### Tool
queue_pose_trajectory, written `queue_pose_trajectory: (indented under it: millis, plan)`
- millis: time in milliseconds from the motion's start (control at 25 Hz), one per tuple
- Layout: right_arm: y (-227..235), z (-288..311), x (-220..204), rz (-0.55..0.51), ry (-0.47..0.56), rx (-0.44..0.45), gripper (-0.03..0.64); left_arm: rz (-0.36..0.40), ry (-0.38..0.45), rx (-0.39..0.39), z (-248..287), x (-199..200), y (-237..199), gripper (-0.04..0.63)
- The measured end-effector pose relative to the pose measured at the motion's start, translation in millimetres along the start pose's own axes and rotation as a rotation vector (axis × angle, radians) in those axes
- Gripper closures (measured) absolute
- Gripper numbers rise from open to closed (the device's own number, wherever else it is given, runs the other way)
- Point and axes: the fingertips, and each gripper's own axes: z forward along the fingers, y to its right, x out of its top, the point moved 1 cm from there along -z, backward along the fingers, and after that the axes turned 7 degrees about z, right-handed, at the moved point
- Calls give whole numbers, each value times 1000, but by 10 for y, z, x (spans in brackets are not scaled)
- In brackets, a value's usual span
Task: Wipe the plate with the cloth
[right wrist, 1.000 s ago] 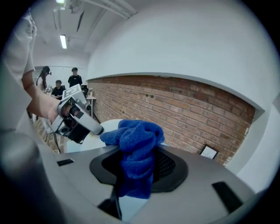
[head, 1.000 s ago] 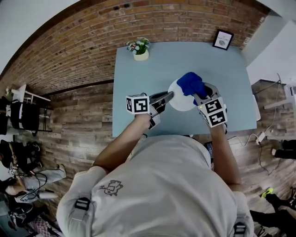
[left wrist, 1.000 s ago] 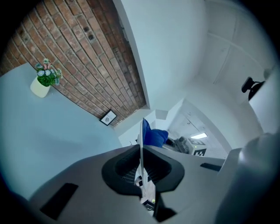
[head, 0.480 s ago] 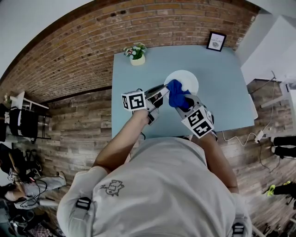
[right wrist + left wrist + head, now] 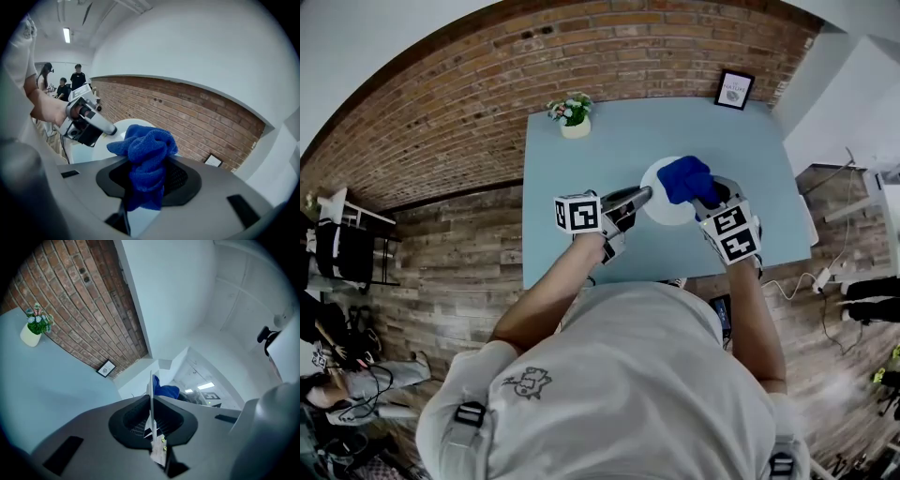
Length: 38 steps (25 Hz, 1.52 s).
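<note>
Clamping the cloth (image 5: 687, 178), right tool (image 5: 705, 197) holds it over the plate (image 5: 661, 211).

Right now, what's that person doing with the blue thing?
A person is wiping a white plate over the light blue table. The left gripper has its jaws shut on the plate's rim. The right gripper holds a bunched blue cloth in its jaws, over the plate's face.
</note>
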Motion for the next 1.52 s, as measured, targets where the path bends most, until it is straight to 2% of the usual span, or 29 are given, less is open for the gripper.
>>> queue_pose_trajectory:
  millis: [120, 200, 280, 400, 520, 680, 840, 960, 1080, 1200, 1320, 1520]
  plan:
    - [-103, 14, 266, -42, 40, 20, 480, -10, -26, -61, 115, -47, 174, 574]
    - [-280, 59, 358, -73, 43, 59, 480, -5, -16, -72, 149, -23, 216, 574]
    - [-469, 109, 395, -101, 39, 94, 482, 15, 25, -43, 128, 76, 171, 575]
    - [-739, 134, 385, -107, 34, 160, 482, 5, 123, -30, 61, 302, 148, 577]
    - [-929, 155, 261, -103, 11, 215, 480, 15, 162, -22, -10, 468, 122, 575]
    - [-759, 140, 61, -42, -29, 201, 480, 47, 160, 10, -102, 537, 53, 574]
    - [-291, 84, -34, -5, -48, 100, 480, 41, 149, 11, -126, 454, 30, 574]
    - [-23, 43, 100, -15, -28, 28, 480, 37, 111, -16, -61, 364, 87, 572]
    - [26, 16, 329, -46, 12, -4, 480, 42, 62, -49, 27, 237, 161, 572]
    - [-164, 11, 555, -91, 48, 18, 480, 36, 45, -91, 94, 187, 255, 572]
    - [-442, 64, 653, -132, 64, 72, 480, 12, 76, -112, 97, 272, 266, 573]
    - [-893, 103, 497, -128, 29, 189, 482, -40, 145, -78, -38, 418, 140, 574]
